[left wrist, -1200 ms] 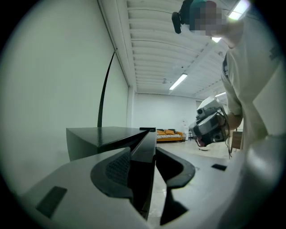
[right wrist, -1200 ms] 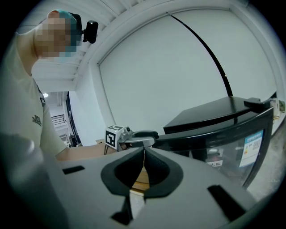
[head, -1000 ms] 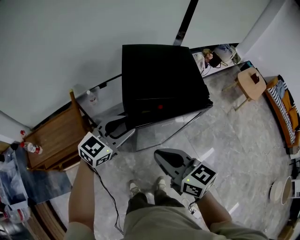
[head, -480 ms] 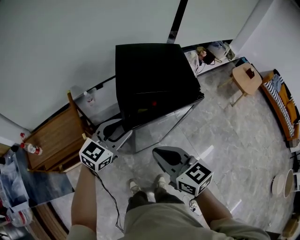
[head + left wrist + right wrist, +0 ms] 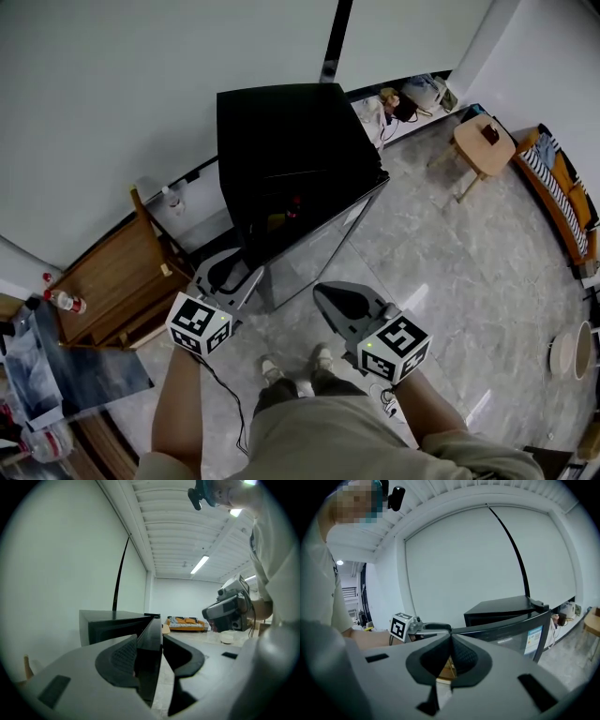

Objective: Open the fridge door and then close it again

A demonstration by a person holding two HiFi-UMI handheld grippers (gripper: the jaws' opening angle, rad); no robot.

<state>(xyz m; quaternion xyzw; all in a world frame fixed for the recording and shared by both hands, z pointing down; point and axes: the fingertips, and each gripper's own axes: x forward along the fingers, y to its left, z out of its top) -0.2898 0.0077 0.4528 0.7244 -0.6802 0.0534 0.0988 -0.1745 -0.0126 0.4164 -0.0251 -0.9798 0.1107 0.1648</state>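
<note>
The fridge (image 5: pixel 281 141) is seen from above, its door (image 5: pixel 314 251) swung slightly ajar. The door's free edge is clamped between the jaws of the left tool (image 5: pixel 239 270), at the fridge's front left corner in the head view. The right tool (image 5: pixel 326 296) is held just before the fridge's front, apart from the door, its jaws pressed together with nothing between them. The fridge's inside is hidden by the door and the black top. The print on the door's sticker (image 5: pixel 534 637) cannot be read.
</note>
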